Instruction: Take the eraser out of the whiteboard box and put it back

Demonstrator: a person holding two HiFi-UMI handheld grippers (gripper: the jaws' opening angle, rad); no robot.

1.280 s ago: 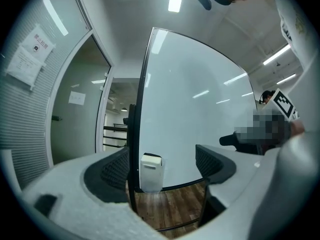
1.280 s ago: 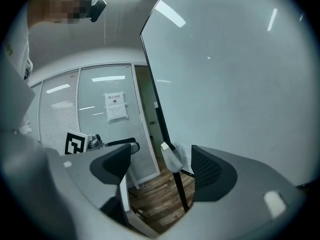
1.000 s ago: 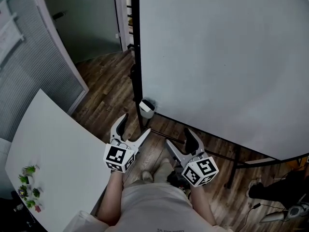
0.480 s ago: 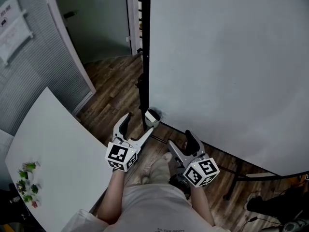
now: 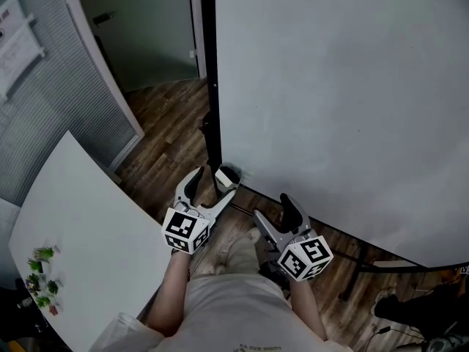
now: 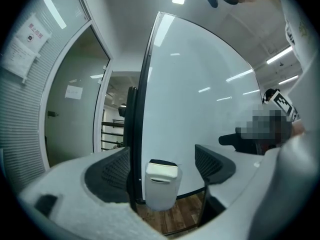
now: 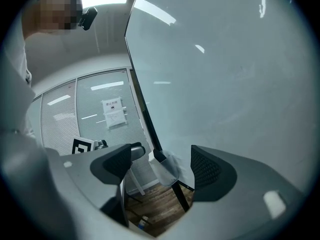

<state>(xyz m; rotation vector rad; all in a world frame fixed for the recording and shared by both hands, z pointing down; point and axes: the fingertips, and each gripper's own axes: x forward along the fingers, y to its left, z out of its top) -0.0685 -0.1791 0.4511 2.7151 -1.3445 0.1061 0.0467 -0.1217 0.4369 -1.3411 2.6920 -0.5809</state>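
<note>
A translucent whiteboard box (image 5: 227, 176) hangs at the lower left corner of the big whiteboard (image 5: 344, 94). A white eraser (image 6: 161, 170) with a dark top stands upright in the box (image 6: 161, 194). My left gripper (image 5: 214, 188) is open, its jaws just short of the box and either side of it in the left gripper view (image 6: 160, 160). My right gripper (image 5: 272, 209) is open and empty, lower and to the right, facing the same box (image 7: 167, 166). In the right gripper view (image 7: 162, 160) nothing lies between the jaws.
A white table (image 5: 80, 226) fills the lower left, with small green plants (image 5: 40, 277) near its edge. The whiteboard's black frame post (image 5: 210, 86) and stand leg (image 5: 352, 266) rise from the wooden floor. A blinds-covered glass wall (image 5: 51, 86) and a door stand at left.
The view has shifted a little. My left gripper has moved up and forward towards the box; the right gripper has barely moved.
</note>
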